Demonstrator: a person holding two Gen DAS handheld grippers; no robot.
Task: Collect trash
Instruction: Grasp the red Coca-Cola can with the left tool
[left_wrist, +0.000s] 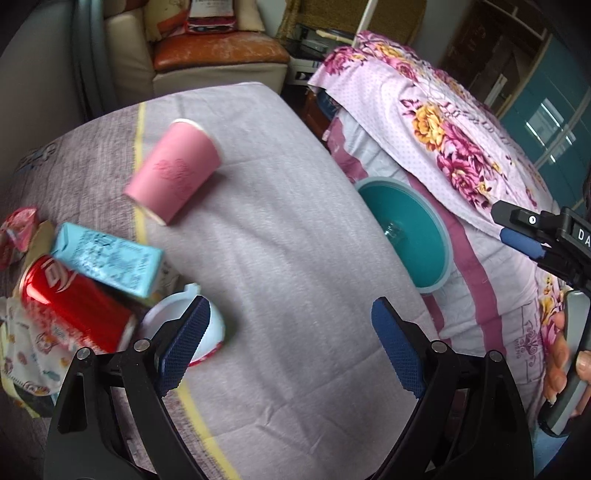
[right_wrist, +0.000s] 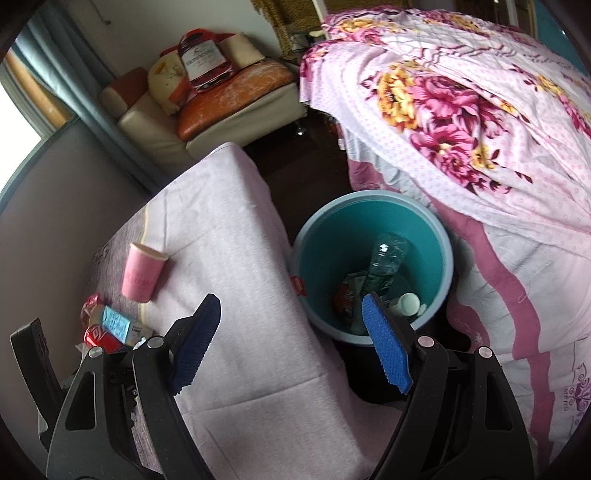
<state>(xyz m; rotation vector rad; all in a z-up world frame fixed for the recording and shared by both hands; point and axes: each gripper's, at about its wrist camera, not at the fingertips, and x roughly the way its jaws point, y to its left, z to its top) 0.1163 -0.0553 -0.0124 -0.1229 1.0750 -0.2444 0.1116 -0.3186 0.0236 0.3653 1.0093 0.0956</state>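
Both sets of fingers spread wide, nothing pinched. Left gripper (left_wrist: 293, 341) over the grey surface (left_wrist: 295, 240); red can (left_wrist: 74, 310), blue carton (left_wrist: 109, 260) at 9 o'clock, pink cup (left_wrist: 173, 170) at 11. Teal bin (right_wrist: 373, 273) under right gripper (right_wrist: 295, 341). Grab the can across its middle.

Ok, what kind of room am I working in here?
Most likely a lived-in bedroom at home: a pink floral quilt covers a bed, a worn cream-and-orange armchair sits by the wall, and a teal plastic trash bin stands on the floor between them.
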